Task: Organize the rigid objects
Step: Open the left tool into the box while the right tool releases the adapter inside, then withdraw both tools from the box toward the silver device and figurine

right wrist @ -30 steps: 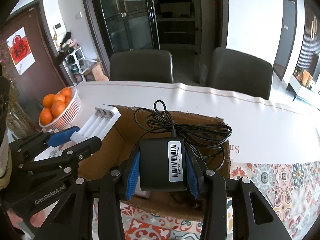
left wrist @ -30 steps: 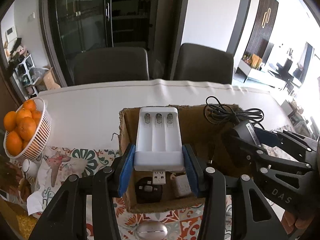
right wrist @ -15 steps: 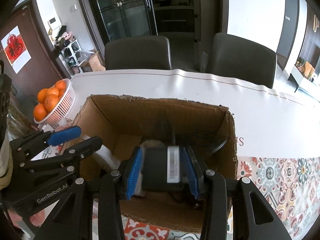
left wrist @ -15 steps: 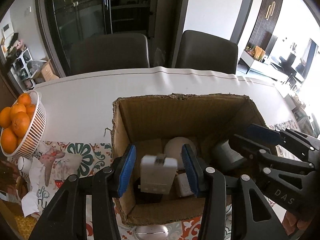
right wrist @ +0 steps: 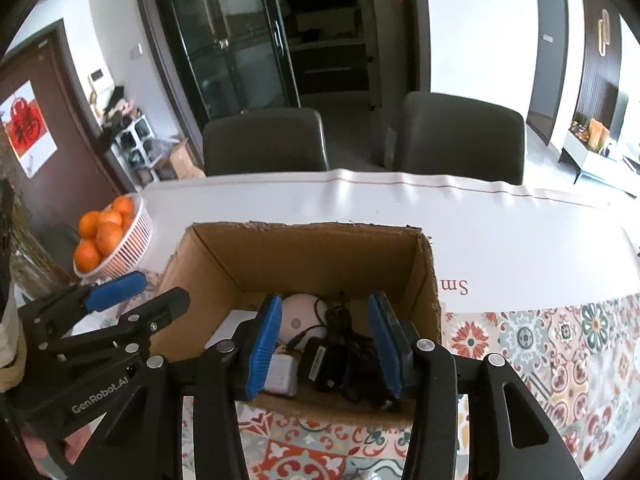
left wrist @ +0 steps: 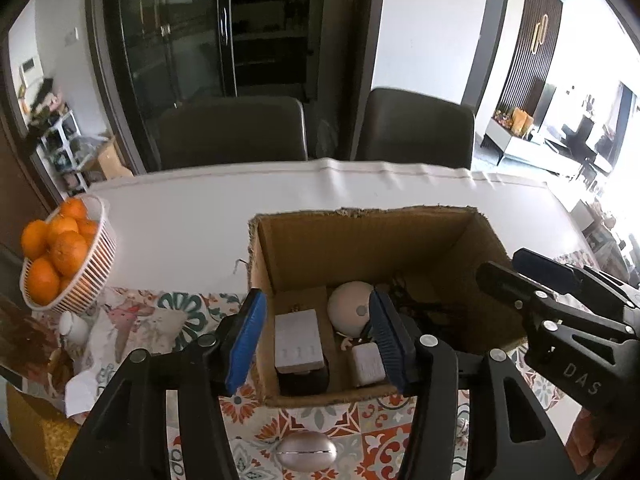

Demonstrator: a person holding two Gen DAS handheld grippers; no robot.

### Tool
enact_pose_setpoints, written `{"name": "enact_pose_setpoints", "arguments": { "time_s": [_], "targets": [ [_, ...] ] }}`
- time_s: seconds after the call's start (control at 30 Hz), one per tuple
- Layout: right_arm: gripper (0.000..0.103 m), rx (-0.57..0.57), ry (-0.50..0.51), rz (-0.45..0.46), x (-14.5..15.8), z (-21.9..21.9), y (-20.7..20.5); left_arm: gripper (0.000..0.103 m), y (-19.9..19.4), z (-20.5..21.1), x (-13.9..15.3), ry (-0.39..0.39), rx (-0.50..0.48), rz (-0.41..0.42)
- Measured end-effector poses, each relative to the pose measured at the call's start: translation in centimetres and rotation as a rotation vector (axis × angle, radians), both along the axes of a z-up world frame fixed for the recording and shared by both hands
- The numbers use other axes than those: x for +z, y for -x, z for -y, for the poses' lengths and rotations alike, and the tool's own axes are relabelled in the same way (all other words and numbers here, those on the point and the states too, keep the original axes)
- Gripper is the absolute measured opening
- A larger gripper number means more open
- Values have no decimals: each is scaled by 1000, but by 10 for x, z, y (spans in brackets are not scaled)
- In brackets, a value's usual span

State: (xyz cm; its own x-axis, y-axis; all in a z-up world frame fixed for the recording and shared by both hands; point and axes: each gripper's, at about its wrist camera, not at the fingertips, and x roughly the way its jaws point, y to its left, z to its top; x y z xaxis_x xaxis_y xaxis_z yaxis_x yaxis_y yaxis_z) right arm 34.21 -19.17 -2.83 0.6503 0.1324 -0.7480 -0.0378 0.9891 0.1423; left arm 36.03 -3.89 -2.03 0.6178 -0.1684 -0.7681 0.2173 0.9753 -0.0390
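Note:
An open cardboard box (left wrist: 360,236) stands on the table. Inside it lie a white battery charger (left wrist: 298,344), a round pale device (left wrist: 352,308), a small white plug (left wrist: 368,364) and a black power adapter with its coiled cable (right wrist: 332,356). My left gripper (left wrist: 316,340) hovers over the box's near left part, its jaws opening, and its pads touch nothing. My right gripper (right wrist: 326,346) hovers over the near right part above the adapter, its jaws opening too and gripping nothing. Each gripper also shows at the edge of the other's view: the right gripper (left wrist: 516,270) and the left gripper (right wrist: 148,292).
A white basket of oranges (left wrist: 64,256) stands at the left on the table. A silver oval object (left wrist: 306,454) lies on the patterned cloth (right wrist: 560,340) in front of the box. Two dark chairs (left wrist: 232,132) stand behind the white table top (left wrist: 180,224).
The left gripper let go of the white charger and the right let go of the black adapter. Both fell into the box, and both pairs of jaws stand wider.

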Motion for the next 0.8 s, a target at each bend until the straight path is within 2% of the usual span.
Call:
{"name": "enact_pose_setpoints", "arguments": {
  "time_s": [0.13,0.27,0.63,0.8],
  "targets": [
    [47,-13,-14,32,8,0,14,55,15,-5,9,7,16,42],
    [48,-30,15,72,14,-3,30,60,30,-8,15,6,34,69],
    [58,-74,46,148,22,-4,72,68,71,-13,23,13,46,140],
    [64,-92,46,185,28,-5,89,76,85,-16,28,27,47,163]
  ]
}}
